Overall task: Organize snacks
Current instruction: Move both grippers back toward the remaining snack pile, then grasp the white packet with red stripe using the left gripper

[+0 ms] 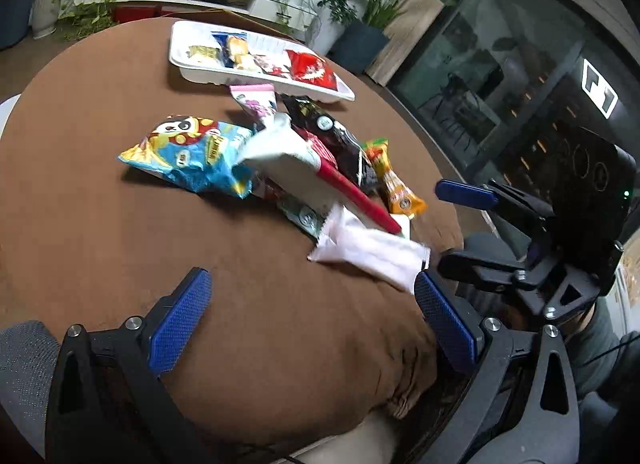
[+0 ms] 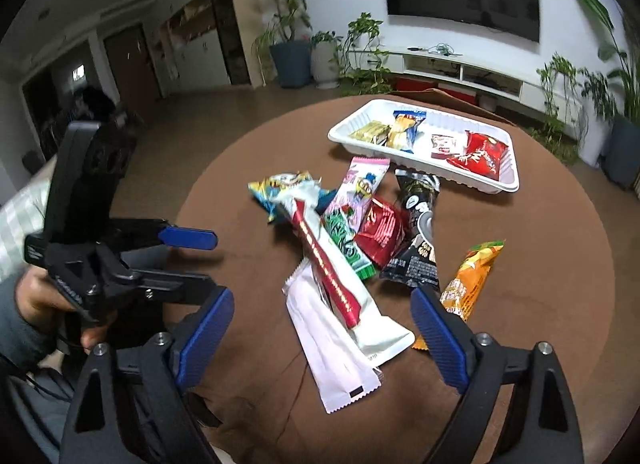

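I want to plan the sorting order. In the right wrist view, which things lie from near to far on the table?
Plain white flat wrapper → black snack packet → white plastic tray holding small snacks.

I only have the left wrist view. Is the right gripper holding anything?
Observer: No. The right gripper is wide open, with nothing between its pads; the white packet lies flat on the table beneath the gap.
Operator: What is tucked under the long red-striped packet? I only see an edge.
Observer: A green packet, partly covered by the red-striped packet, with a dark red packet right beside it.
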